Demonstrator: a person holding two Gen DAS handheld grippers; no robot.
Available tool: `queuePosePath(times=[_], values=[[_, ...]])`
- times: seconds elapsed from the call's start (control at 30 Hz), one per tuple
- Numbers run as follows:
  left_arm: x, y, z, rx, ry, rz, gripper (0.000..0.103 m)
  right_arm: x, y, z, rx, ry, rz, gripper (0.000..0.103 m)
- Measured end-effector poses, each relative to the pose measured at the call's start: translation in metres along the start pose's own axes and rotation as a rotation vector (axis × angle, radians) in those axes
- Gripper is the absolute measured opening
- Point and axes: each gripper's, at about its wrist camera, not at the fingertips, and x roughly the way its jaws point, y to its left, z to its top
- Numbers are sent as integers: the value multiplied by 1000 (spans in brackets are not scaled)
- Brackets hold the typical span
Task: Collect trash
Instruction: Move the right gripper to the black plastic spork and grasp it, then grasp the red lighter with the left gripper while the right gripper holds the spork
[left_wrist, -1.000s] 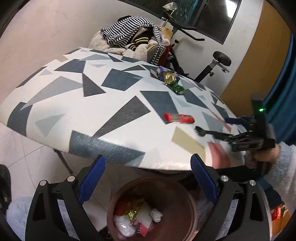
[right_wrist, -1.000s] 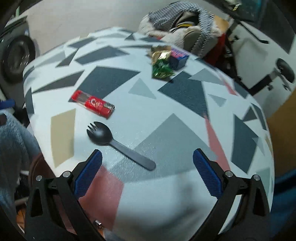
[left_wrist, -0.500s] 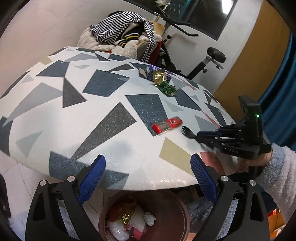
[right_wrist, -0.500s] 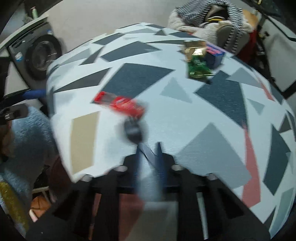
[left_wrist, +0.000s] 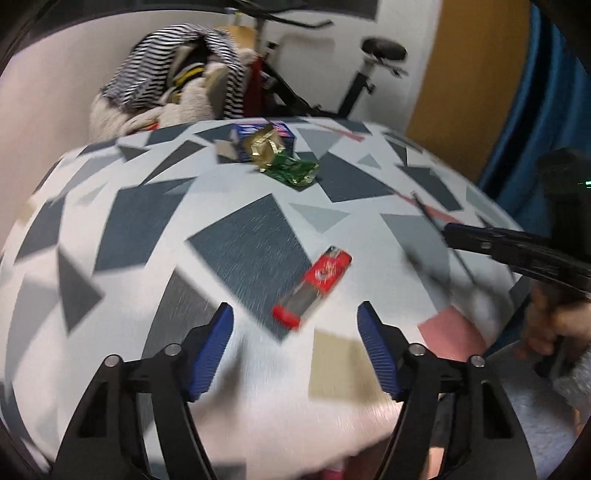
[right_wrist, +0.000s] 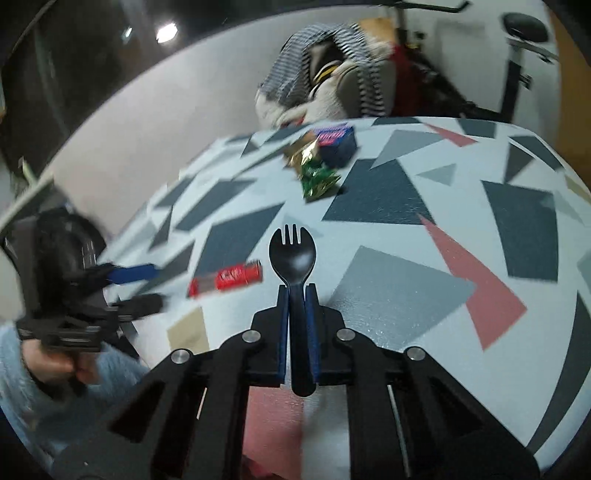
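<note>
Only my right camera shows my right tongs clamping one black spork above the bench; my left tongs gape near one red wrapper

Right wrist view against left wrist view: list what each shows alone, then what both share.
Only the right wrist view shows the black spork sharply, its handle clamped in the right gripper, and the left gripper from outside. Only the left wrist view shows the left gripper's own open fingers low over the near table; there the spork is just a blur. Both show the red wrapper, green wrapper, gold wrapper and blue box.
</note>
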Motion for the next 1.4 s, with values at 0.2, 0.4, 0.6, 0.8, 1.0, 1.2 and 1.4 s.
queuePosePath(times=[0.2,0.4,0.6,0.8,1.0,1.2,1.4], values=[[45,-13,23,117,114,-3,56,-13,-8,0,88,-69,8,13],[53,-20,24,184,131,15,26,-24,-13,-3,111,-84,13,13],[36,-14,16,124,106,-21,23,-30,-7,-7,112,-88,13,13],[-14,-13,-6,11,13,-104,23,-34,4,-15,92,-76,22,13],[-60,-7,-47,-92,-47,-130,23,-43,25,-34,45,-43,44,13],[-101,-2,-77,-104,-94,-93,23,-37,59,-66,-15,44,84,13],[-123,0,-98,-88,-105,-74,23,-16,96,-100,-72,131,127,13]])
